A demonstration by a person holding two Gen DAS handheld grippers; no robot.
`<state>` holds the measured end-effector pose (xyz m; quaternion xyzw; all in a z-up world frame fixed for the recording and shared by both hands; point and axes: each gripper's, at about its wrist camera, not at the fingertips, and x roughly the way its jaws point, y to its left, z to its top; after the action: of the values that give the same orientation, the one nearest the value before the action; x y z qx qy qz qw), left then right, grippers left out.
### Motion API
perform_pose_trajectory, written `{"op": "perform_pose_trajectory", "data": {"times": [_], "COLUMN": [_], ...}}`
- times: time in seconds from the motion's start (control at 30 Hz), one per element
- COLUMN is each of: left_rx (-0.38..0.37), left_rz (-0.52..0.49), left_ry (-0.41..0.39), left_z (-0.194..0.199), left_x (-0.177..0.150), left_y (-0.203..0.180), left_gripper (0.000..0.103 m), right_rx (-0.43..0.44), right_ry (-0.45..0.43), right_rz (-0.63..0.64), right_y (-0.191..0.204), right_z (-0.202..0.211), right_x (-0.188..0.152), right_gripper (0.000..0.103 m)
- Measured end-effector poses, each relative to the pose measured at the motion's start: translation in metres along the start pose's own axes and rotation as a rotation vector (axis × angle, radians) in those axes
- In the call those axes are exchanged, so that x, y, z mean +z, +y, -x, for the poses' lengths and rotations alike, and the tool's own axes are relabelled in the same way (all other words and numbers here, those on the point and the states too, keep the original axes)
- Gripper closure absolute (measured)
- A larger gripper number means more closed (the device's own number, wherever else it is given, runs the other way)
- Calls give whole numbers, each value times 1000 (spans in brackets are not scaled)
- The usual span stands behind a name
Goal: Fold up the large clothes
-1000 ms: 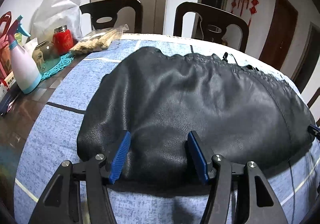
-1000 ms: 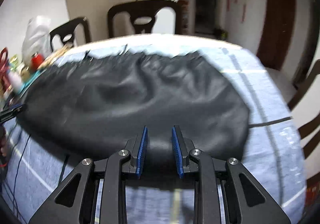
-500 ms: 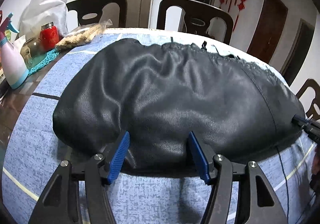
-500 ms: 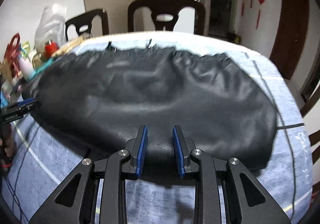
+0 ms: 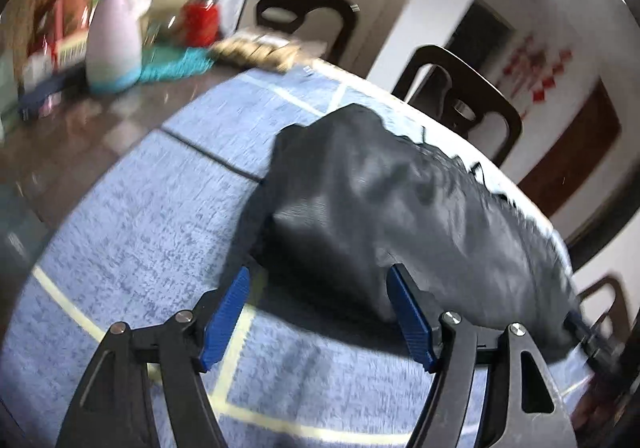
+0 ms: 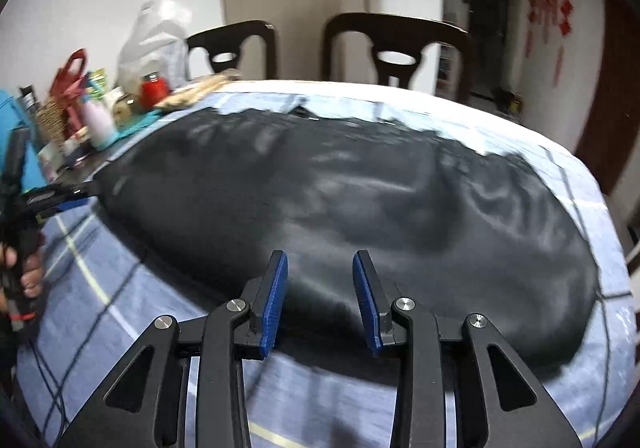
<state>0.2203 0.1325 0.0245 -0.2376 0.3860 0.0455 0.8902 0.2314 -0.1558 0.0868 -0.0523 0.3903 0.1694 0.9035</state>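
Note:
A large black leather garment lies spread on a blue cloth-covered table; it also shows in the left wrist view. My left gripper is open and empty, at the garment's near left corner, view tilted and blurred. It shows at the left in the right wrist view. My right gripper is open, jaws apart just above the garment's near edge, holding nothing.
At the table's far left stand a spray bottle, a red jar, a white bag and other clutter on bare dark wood. Dark chairs stand behind the table. A thin cable lies on the cloth.
My left gripper has swung to the garment's left end and tilted; its view is blurred. My right gripper's jaws have opened wider and it has drawn back a little.

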Motion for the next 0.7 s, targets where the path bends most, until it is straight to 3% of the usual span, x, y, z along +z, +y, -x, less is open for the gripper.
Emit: {"op": "perform_pose_trajectory", "data": {"times": [0.2,0.3,0.4,0.47,0.57,0.7], "left_rx": [-25,-17,26,-1,-25,-56], "left_rz": [131,123,78,68,69,61], "left_ry": [28,19,25,30,23,12], "left_z": [-23,-28,-35,-35,-31,-27], "left_x": [10,11,13,13,15,16], "left_y": [18,14,6,3,6,7], "left_gripper": [30,33,53,68,76,80], "right_rx": [55,82,111,132,187,211], "right_ry": [-5,-17,-8,13,40,109], "right_rz": [20,47,60,60,58,100], "right_y": [27,44,58,67,82,103], "right_z": [-17,-26,-38,-51,-68,-95], "right_x": [13,25,32,36,40,35], "right_gripper": [68,68,68,68,79,81]}}
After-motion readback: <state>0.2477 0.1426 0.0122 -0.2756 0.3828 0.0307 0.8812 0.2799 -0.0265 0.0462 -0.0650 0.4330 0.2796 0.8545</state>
